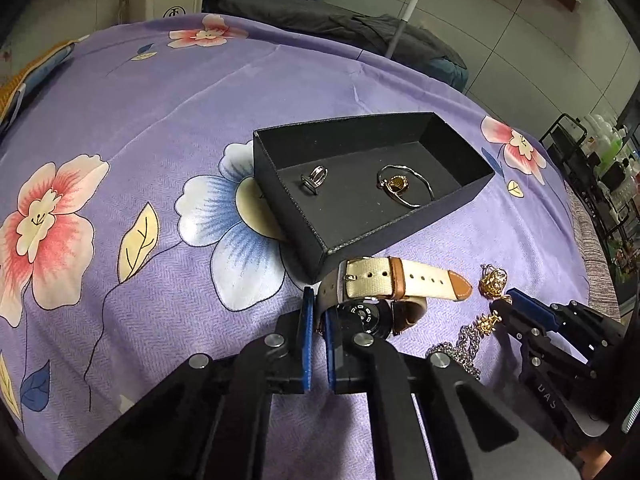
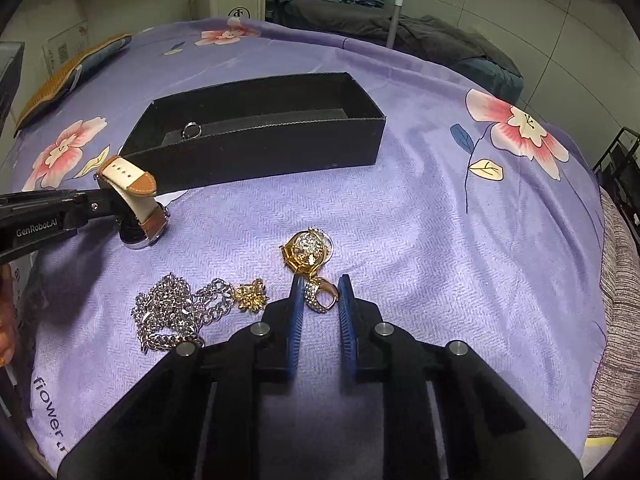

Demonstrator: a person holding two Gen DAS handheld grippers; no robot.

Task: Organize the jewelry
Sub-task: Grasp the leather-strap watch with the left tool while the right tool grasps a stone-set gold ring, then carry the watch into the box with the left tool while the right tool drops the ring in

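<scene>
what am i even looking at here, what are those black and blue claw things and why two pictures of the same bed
Those are two hand-held claws that a person squeezes, each with a camera looking along its fingers, so there is one picture per claw. The left claw is shut on the strap of a watch. The right claw is open, its fingers either side of a gold ring on the purple flowered sheet. Nearby lie a gold brooch and a silver chain. The black box already holds a silver ring and a bangle.
</scene>
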